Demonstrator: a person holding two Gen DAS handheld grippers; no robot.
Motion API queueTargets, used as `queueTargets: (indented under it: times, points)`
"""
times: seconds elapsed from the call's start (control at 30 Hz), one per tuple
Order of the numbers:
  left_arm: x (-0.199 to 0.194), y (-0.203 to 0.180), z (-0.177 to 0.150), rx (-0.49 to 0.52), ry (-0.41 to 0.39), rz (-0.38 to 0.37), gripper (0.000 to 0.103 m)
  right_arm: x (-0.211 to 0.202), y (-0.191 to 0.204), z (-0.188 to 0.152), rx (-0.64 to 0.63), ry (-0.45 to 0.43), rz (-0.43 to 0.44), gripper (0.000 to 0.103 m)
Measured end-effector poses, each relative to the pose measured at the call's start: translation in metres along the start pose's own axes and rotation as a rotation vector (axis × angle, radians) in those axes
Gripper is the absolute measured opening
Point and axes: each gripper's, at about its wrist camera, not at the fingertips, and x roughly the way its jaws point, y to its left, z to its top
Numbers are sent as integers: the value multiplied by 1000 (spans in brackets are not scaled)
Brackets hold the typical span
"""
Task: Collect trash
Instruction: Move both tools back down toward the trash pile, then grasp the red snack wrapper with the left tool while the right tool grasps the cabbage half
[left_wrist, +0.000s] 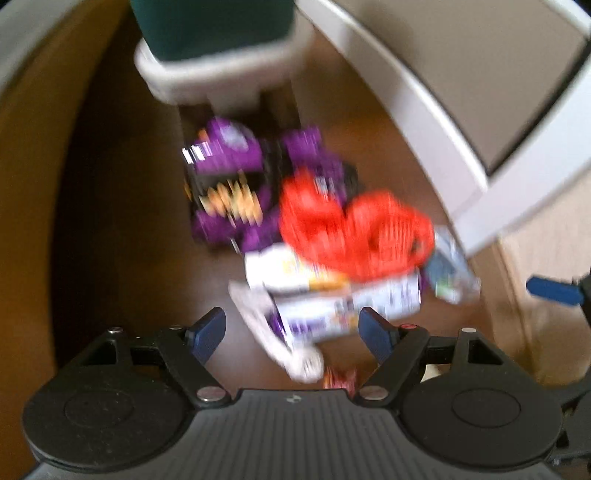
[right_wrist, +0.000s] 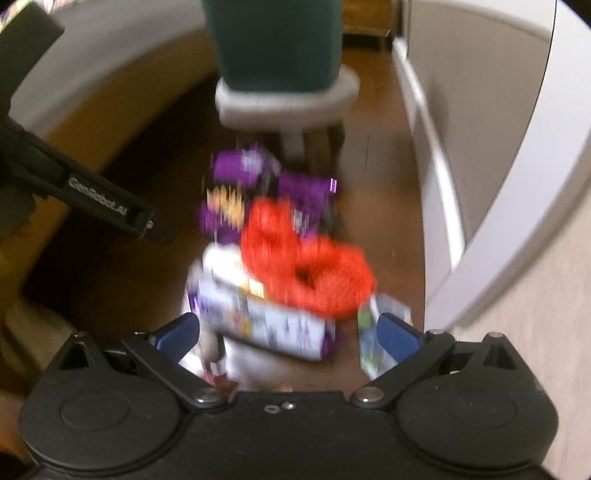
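Trash pile (left_wrist: 317, 236) on floor, left gripper (left_wrist: 291, 334) & right gripper (right_wrist: 288, 332) both agape, empty.

We see a small pile of trash on the brown floor, and both views are blurred, so details are hard to read. At the far end lies a crumpled purple wrapper (left_wrist: 229, 177) with orange and black marks. In front of it sits a bright red-orange net bag (left_wrist: 351, 229), bunched up, resting partly on the purple wrapper and partly on a white and purple carton (left_wrist: 332, 295). The carton lies flat on its side. Just beside the net bag is a small blue, white and green packet (left_wrist: 450, 273). A white crumpled piece (left_wrist: 280, 339) lies nearest to us.
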Motion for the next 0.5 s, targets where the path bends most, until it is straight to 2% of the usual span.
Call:
queueTargets:
  times: [0.13,0.27,0.5]
  points:
    - [36,-13,-27,34,107,-33,79,21,4,-34,-33,77,17,103]
    - [69,-19,-40,17,190,-58,79,40,12,-59,-80,148,37,103]
    - [113,-27,-60,11,275,-80,79,70,16,-84,-118,217,45,102]
